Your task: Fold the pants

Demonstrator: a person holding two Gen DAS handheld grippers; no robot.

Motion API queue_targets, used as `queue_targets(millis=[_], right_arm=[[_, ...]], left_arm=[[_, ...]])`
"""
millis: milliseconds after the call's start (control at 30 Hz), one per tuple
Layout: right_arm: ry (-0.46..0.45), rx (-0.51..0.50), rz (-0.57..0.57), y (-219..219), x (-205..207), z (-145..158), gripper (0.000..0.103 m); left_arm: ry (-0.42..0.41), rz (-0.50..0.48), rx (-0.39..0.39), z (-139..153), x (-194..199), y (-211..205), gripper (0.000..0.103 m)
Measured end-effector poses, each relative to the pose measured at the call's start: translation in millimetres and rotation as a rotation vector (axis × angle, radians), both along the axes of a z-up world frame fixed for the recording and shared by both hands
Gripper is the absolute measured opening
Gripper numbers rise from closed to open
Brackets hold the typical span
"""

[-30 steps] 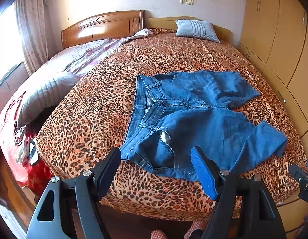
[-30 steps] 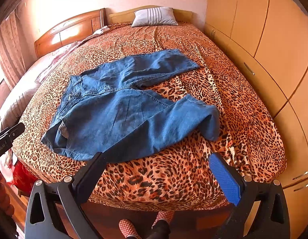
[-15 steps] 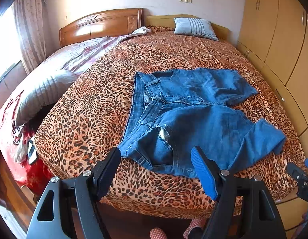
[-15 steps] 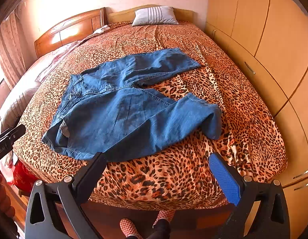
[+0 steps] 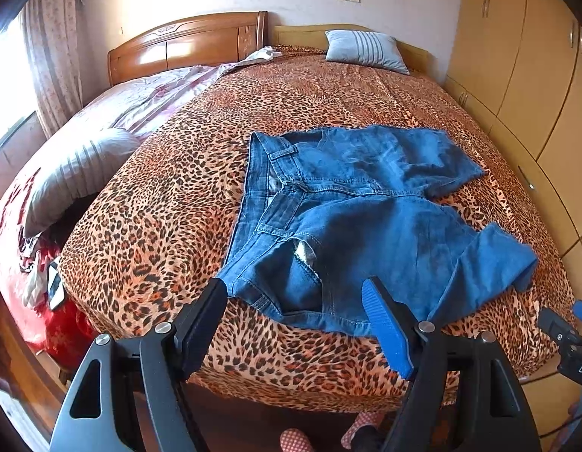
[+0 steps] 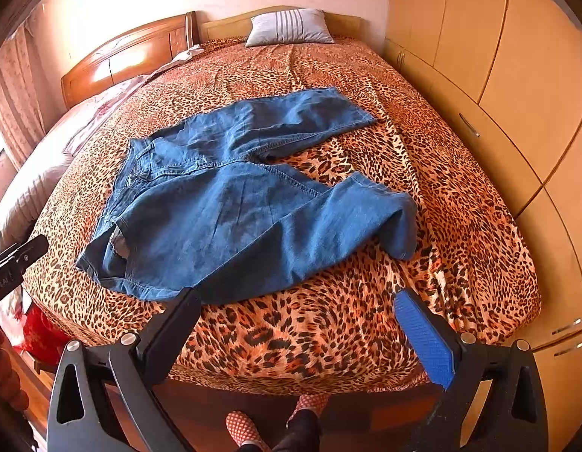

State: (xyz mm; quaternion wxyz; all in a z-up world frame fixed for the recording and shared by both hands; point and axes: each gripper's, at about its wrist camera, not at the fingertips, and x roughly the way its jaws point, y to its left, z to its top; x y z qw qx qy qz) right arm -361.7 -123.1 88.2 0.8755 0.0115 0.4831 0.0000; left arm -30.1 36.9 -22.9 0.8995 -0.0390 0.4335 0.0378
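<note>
Blue jeans (image 5: 358, 222) lie spread on the leopard-print bedspread (image 5: 170, 203), waistband toward my left, legs splayed toward the wardrobe (image 6: 517, 75). I hold my left gripper (image 5: 294, 293) wide open above the waistband corner; my right gripper (image 6: 294, 301) gapes empty near the bed's edge.

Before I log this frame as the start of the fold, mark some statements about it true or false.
1. The jeans lie spread on the leopard-print bedspread. True.
2. The left hand-held gripper is clamped on the waistband. False: open, holding nothing.
3. The right hand-held gripper is open. True.
4. The jeans are folded in half. False: both legs lie apart.
5. A striped pillow sits by the headboard. True.
</note>
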Motion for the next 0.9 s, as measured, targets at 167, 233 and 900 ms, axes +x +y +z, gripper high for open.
queue_targets(millis=[167,233,900], right_arm=[[-0.004,-0.008,0.011,-1.0,5.5,-2.3,0.103],[-0.002,-0.002,0.015,-2.5,8.5,-2.9,0.103],[0.068,0.084,-0.009,-73.1,83.8,-23.9,0.103]], left_arm=[[-0.007,0.011,0.001,-0.6,4.4,-4.1,0.074],[-0.006,0.012,-0.001,-1.1,6.2,-6.8,0.074],[0.282,0.112,-0.133,-45.4,80.8,-2.4,0.080]])
